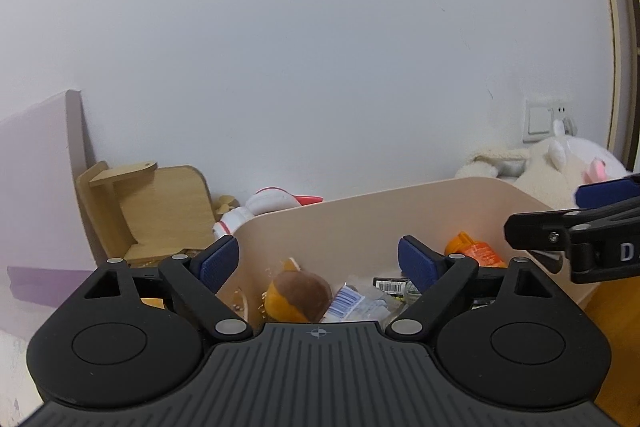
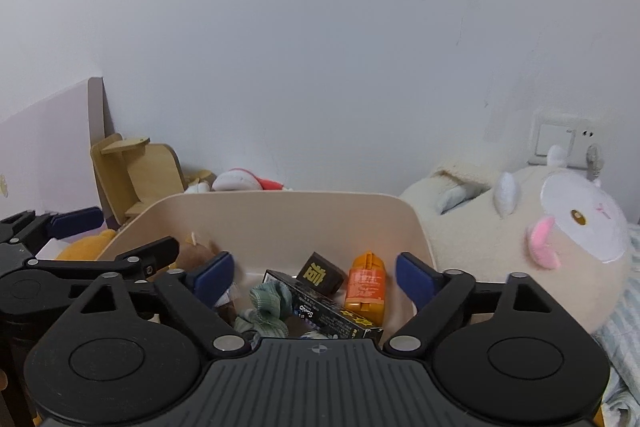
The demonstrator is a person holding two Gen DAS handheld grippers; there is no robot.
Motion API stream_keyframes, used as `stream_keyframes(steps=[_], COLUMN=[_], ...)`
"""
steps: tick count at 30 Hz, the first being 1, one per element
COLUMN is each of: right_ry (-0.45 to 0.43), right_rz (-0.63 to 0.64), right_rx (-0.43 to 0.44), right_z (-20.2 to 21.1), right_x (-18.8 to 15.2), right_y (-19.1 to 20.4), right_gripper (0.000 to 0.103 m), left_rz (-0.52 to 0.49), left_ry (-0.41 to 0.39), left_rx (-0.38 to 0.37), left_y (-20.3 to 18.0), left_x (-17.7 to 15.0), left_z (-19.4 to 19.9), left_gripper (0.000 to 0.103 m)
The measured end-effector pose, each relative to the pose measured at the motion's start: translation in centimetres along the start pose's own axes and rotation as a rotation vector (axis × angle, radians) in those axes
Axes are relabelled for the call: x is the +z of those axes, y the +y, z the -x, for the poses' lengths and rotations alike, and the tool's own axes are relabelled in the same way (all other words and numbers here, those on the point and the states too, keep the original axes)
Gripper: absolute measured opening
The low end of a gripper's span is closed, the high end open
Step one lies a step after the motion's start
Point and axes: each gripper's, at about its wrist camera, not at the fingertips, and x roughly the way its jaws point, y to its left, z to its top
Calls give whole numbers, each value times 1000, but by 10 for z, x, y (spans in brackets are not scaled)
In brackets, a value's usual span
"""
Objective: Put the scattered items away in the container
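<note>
Both claws hang over the beige container (image 2: 280,219) with jaws spread wide and nothing between them. Under the left claw (image 1: 318,261) lie a brown and orange plush toy (image 1: 298,297) and a clear packet (image 1: 356,303). Under the right claw (image 2: 316,273) lie an orange bottle (image 2: 366,287), a long black box (image 2: 332,311), a small dark box (image 2: 320,273) and a green scrunchie (image 2: 266,307). A large cream plush (image 2: 520,239) leans beside the container.

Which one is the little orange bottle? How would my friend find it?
Look for the big beige container in front of the white wall. Inside, near its right wall, the orange bottle stands beside a small black box with a gold character. It is the only bright orange plastic thing there, with a reddish label on its front.
</note>
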Motion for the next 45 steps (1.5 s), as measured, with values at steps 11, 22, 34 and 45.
stream_keyframes(steps=[11, 22, 34, 45], right_ry=[-24, -41, -46, -89], right_rz=[35, 46, 42, 38], right_rx=[-16, -29, -32, -34], right_z=[33, 74, 117, 161], right_x=[-5, -20, -37, -58], right_y=[15, 21, 33, 42], right_gripper=[103, 103, 103, 103], left_rz=[62, 80, 81, 122], left_ry=[15, 45, 27, 27], left_rx=[-12, 24, 49, 52], left_y=[10, 9, 7, 7], left_x=[2, -1, -9, -21], left_z=[32, 77, 120, 167], left_gripper=[89, 89, 89, 89])
